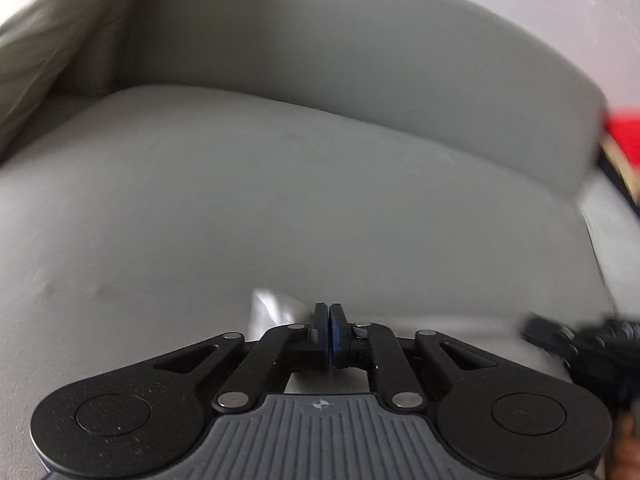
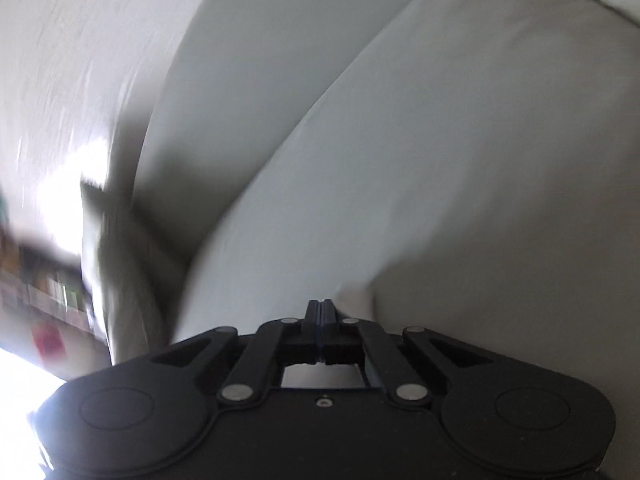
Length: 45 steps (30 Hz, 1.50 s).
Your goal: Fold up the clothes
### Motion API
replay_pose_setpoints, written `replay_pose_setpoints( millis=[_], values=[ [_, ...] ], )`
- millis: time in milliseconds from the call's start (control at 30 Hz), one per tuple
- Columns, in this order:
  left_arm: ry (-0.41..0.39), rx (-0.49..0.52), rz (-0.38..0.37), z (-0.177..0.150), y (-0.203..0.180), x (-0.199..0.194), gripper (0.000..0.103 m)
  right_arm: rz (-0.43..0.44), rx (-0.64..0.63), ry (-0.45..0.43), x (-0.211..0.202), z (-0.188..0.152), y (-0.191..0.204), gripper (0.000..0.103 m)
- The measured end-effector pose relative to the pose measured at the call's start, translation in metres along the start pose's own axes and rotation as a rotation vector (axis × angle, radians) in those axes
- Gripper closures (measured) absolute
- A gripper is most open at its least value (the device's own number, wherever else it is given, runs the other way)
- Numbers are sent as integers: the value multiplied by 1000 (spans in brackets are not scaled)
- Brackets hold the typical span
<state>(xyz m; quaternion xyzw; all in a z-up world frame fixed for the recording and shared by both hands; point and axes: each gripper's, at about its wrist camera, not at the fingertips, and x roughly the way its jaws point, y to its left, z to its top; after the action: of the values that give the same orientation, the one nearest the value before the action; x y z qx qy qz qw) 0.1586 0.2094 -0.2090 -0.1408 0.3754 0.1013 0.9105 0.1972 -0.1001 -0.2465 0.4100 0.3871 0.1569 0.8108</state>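
In the left wrist view my left gripper [image 1: 330,309] is shut on the edge of a white garment [image 1: 276,310], which bunches just left of the fingertips and runs right as a blurred white strip toward my right gripper [image 1: 540,334] at the right edge. In the right wrist view my right gripper [image 2: 320,306] has its jaws pressed together; a pale fold of cloth [image 2: 352,296] sits right at the tips, so it seems pinched. Most of the garment is hidden under both grippers.
A grey sofa fills both views: seat cushion [image 1: 280,200], backrest [image 1: 360,52] and armrest [image 2: 500,140]. Light fabric hangs at upper left [image 1: 36,52]. A red object [image 1: 624,136] lies beyond the sofa's right end. Blurred shelves [image 2: 44,288] show at the left.
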Motion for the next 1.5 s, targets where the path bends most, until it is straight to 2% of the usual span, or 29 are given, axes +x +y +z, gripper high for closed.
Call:
replay_pose_setpoints(
  millis=[100,133,200,267,400,433,467,533,600,700,800,967,1033,1200,1267,1400,1500],
  values=[
    [-14,-37,150,0,14,-5,94,-79,55,-121,-15,3,-11,103],
    [-13,-42,194,0,18,-9,94,-91,48,-116,-18,5,-11,103],
    [1,-51,224,-1,26,-23,95,-139,-24,-106,-29,6,-3,103],
    [7,-30,243,-1,31,-48,95,-149,-57,-103,-52,6,1,96],
    [31,-1,135,-13,30,-106,93,-135,-120,-74,-98,4,22,94],
    [46,11,98,-20,29,-121,91,-135,-155,-46,-106,-2,29,91],
    [62,43,65,-29,24,-134,87,-134,-190,-18,-113,-7,37,87],
    [90,131,26,-50,1,-151,85,-134,-265,39,-128,-20,52,87],
    [102,201,22,-73,-13,-167,85,-139,-370,101,-138,-43,67,87],
    [122,224,20,-102,-30,-174,85,-156,-525,183,-145,-74,89,87],
    [147,230,3,-117,-38,-169,86,-158,-638,226,-152,-100,103,87],
    [132,337,26,-138,-48,-163,85,-212,-788,258,-159,-127,112,87],
    [152,333,41,-138,-45,-162,85,-242,-799,298,-161,-134,108,87],
    [212,328,78,-141,-31,-179,86,-246,-792,332,-183,-131,110,87],
    [192,298,56,-143,-25,-191,86,-227,-762,330,-195,-126,112,87],
    [152,247,-11,-144,-25,-201,86,-210,-774,256,-201,-120,118,88],
    [152,283,-34,-148,-39,-190,86,-212,-765,262,-191,-121,117,93]
  ],
)
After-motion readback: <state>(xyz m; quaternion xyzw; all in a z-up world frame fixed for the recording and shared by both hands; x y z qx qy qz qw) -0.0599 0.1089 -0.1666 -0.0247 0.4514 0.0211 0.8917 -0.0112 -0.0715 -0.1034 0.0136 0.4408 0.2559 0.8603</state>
